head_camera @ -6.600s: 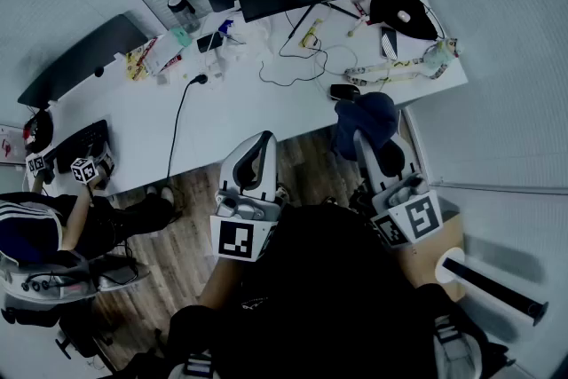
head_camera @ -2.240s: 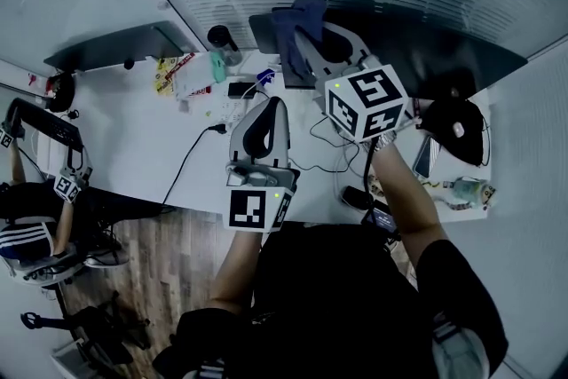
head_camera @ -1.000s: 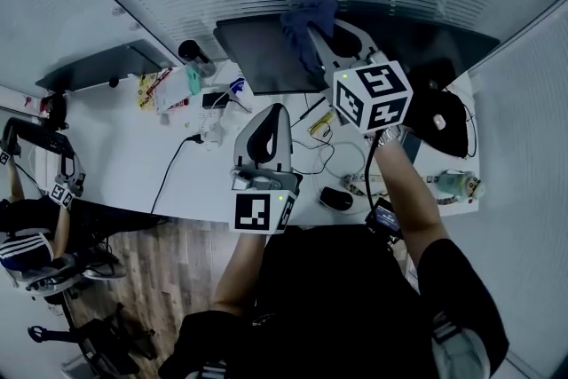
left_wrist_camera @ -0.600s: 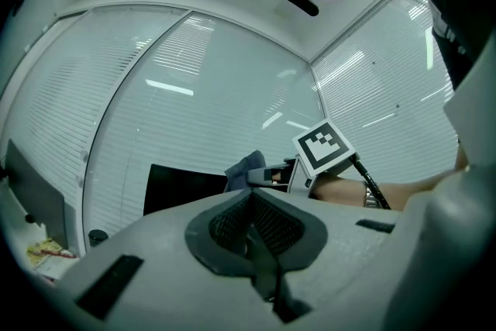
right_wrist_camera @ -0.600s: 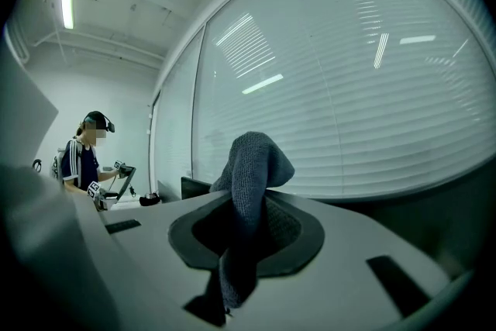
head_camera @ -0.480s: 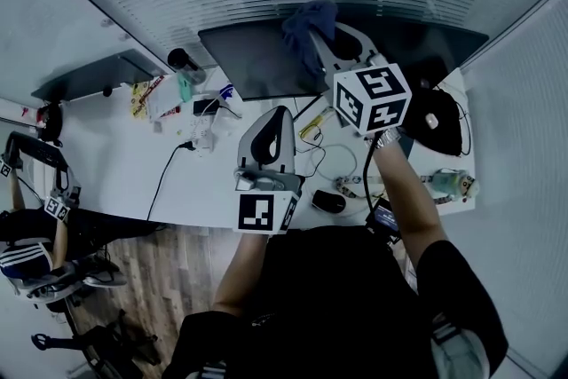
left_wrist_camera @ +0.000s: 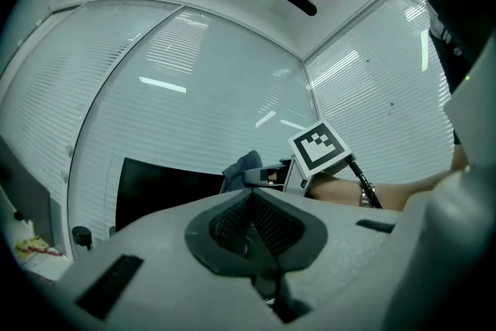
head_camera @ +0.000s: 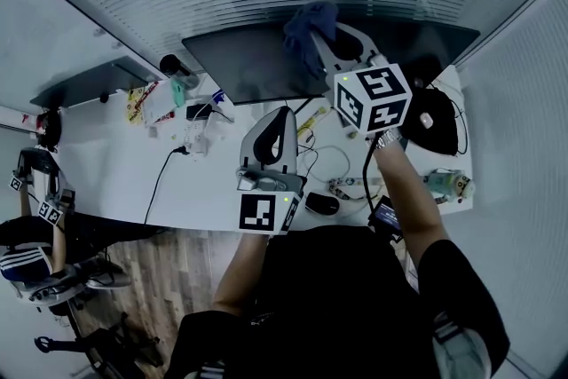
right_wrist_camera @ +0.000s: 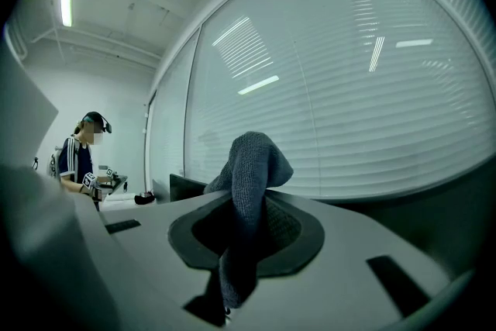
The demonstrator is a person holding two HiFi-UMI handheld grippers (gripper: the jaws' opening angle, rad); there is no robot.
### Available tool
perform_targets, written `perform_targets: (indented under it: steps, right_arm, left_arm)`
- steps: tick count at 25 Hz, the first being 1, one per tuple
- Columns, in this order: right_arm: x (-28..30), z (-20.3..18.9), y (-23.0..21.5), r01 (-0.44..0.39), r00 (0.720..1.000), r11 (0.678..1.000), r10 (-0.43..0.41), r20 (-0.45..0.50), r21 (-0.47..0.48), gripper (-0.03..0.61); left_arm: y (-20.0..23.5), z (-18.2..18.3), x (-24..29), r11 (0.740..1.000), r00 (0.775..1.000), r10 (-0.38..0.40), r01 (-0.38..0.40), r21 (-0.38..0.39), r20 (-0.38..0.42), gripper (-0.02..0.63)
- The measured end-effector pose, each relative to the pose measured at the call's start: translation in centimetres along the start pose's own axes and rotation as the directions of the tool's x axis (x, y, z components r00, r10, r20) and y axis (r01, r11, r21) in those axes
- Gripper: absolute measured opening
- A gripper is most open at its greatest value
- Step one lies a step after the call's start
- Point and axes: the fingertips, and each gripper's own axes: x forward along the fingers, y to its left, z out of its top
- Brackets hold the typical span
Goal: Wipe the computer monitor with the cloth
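Right gripper (head_camera: 319,44) is clamped on the blue cloth (head_camera: 309,20), which sits at the top edge of the monitor (head_camera: 248,67), near its middle; contact is unclear. Left gripper (head_camera: 277,115) has jaws together, empty, over the desk (head_camera: 186,191). Wiping looks barely begun, with most of the screen left.

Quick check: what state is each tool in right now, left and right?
Left tool: closed, nothing between its jaws.
Right tool: closed on the cloth.
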Motion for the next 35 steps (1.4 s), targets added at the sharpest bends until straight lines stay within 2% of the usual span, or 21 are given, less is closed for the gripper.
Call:
perform_targets:
  steps: [9, 35]
  right_arm:
    - [-1.7, 0.2, -2.5, 0.001, 1.0, 1.0, -0.001, 0.001, -0.004, 0.061]
    - [-8.2, 0.1, -12.2, 0.077, 0.997, 0.997, -0.077, 0.01, 0.013, 0.063]
  left_arm:
    - [-3.1, -0.6, 1.3, 1.0, 1.0, -0.008, 0.008, 0.005, -0.011, 0.006]
    - [-12.0, -1.1, 4.9, 0.999, 0.999, -0.042, 0.042, 0.011, -0.026, 0.006]
